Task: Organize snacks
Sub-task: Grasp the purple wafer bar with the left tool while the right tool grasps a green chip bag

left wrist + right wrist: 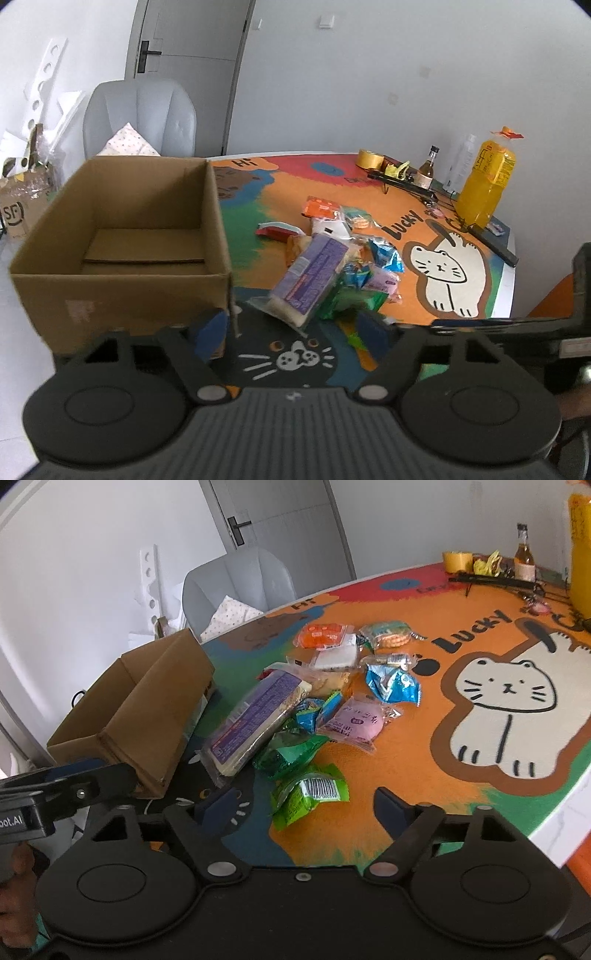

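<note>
Both my grippers are spread wide with nothing between the fingers: the left gripper [295, 328] hovers low over the surface [369, 192] just in front of the box [122, 280], and the right gripper [308, 806] sits just short of the green packet [310, 797]. The snacks [332, 698] lie in a loose heap beside the box, which stands open with only a cardboard sheet on its floor, so nothing is sorted yet as far as I can judge. The long purple pack [314, 277] leans on the pile, one end resting on the packets beneath. My worry is that pile: if I close on the purple pack off-centre, it could swing and drag the small crinkly packets with it, or slip out of the pads. The left gripper is also near the box corner, and a careless sweep could shove the box toward the surface edge.
</note>
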A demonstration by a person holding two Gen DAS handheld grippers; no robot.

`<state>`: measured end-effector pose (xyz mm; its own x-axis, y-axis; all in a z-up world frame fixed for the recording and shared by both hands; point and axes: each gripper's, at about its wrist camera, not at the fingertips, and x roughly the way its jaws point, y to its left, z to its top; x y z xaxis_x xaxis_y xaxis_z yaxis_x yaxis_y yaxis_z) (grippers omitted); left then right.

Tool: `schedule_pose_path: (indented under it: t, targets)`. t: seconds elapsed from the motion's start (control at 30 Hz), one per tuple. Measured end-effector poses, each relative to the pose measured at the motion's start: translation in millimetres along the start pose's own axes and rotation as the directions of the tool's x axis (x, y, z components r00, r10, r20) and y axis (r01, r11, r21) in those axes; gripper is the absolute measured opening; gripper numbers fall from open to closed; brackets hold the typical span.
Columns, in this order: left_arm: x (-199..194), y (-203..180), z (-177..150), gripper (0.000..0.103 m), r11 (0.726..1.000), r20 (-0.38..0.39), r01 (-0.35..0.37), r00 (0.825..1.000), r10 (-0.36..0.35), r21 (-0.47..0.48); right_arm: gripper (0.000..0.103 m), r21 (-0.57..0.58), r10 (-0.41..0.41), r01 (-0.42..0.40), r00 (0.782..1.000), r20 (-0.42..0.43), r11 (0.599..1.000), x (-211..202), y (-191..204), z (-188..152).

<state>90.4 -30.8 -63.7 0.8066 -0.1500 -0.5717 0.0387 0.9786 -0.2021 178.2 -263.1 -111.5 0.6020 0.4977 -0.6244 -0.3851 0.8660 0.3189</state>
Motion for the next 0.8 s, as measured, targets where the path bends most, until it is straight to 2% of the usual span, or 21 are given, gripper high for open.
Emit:
schedule_pose_path:
  t: [0.17, 0.37, 0.5, 0.8]
  targets:
    - [13, -7, 3, 0.059, 1.0, 0.002, 0.008, 1.0, -0.008, -0.005, 0.069, 0.032, 0.031, -0.03, 0.999, -0.03, 0.999, 18, -8, 4]
    - [30, -17, 6, 0.055, 1.0, -0.007, 0.024, 1.0, -0.024, -0.001, 0.06, 0.018, 0.032, -0.032, 0.999, -0.032, 0.999, 32, -12, 4]
    - [38, -25, 8, 0.053, 0.999, 0.003, 0.027, 1.0, -0.027, 0.025, 0.044, 0.033, 0.04, -0.039, 0.999, -0.031, 0.999, 32, -26, 8]
    - [74, -31, 15, 0.047, 1.0, -0.027, -0.003, 1.0, 0.004, 0.022, 0.041, 0.043, 0.011, -0.011, 1.0, -0.002, 0.999, 29, -47, 11]
